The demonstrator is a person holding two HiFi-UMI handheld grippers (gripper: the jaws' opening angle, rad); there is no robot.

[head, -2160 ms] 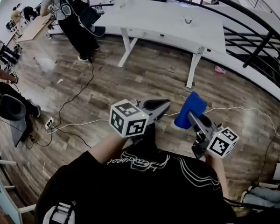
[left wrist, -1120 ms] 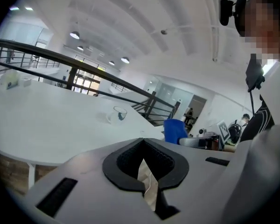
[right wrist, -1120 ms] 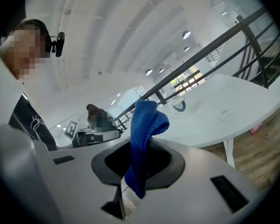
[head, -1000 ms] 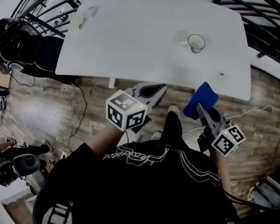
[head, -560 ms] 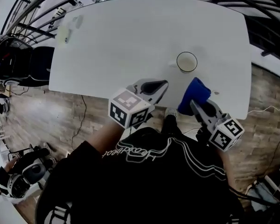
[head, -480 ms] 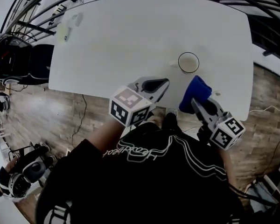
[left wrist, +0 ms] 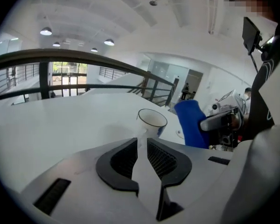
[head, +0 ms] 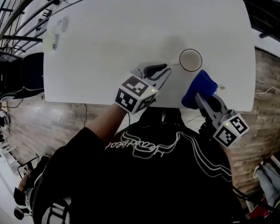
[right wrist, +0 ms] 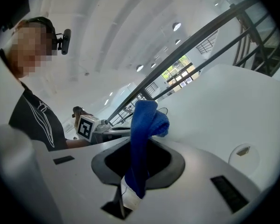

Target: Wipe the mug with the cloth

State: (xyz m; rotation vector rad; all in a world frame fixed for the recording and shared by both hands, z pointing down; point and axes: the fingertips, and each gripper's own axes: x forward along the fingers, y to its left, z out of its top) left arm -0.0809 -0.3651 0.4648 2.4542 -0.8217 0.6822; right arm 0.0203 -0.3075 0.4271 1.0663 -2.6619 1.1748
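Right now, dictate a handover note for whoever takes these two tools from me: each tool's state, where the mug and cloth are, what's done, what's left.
Left tool: jaws have just been opening, nothing between them, tips just short of the handle of the white mug.
Right tool: shut on the blue cloth, close beside the mug.
Mug: upright on the white table.
Done: cloth in hand.
Left: steady the mug, wipe it.
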